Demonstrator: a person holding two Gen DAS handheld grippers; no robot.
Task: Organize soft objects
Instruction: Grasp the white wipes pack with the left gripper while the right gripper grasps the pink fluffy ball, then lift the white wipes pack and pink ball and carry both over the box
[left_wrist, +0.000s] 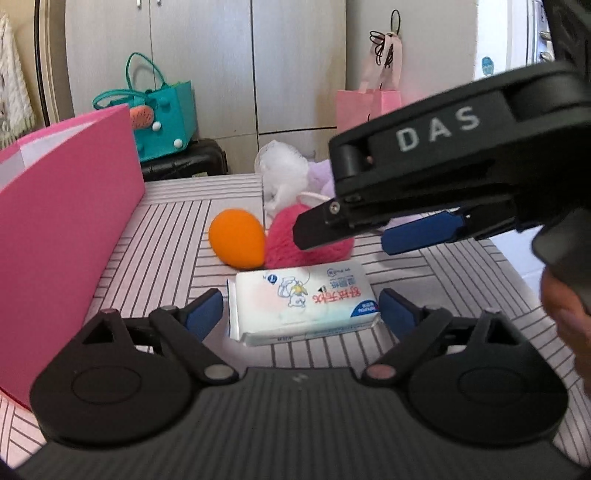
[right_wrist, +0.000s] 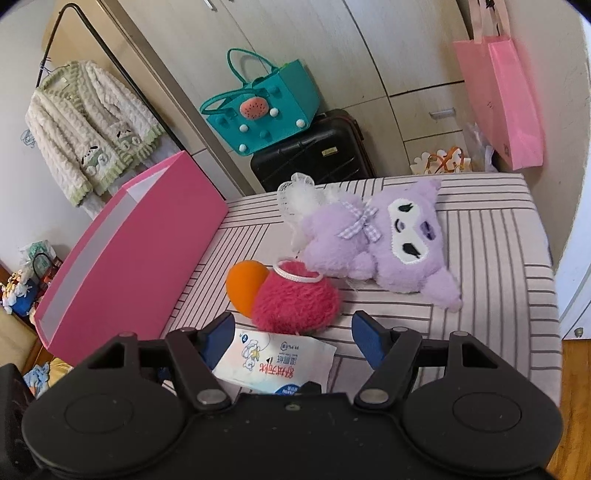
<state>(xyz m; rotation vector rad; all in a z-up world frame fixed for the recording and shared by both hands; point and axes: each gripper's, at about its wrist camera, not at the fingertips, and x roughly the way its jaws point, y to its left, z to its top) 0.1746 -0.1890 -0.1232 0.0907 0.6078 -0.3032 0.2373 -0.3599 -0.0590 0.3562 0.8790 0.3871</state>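
Note:
A white tissue pack (left_wrist: 301, 304) lies on the striped table between the open fingers of my left gripper (left_wrist: 301, 310), which do not touch it. Behind it lie an orange sponge ball (left_wrist: 236, 238), a fuzzy pink pouch (left_wrist: 306, 240), a white mesh puff (left_wrist: 282, 173) and a purple plush (right_wrist: 384, 240). My right gripper (right_wrist: 291, 336) is open and empty, above the tissue pack (right_wrist: 277, 365) and just short of the pink pouch (right_wrist: 295, 299). It crosses the left wrist view from the right as a black body (left_wrist: 436, 173). The orange ball (right_wrist: 245, 284) touches the pouch.
An open pink box (left_wrist: 62, 221) stands on the table's left side, also in the right wrist view (right_wrist: 129, 258). Beyond the table's far edge are a teal bag (right_wrist: 262, 107) on a black suitcase (right_wrist: 314, 151), cabinets, and a hanging pink bag (right_wrist: 506, 99).

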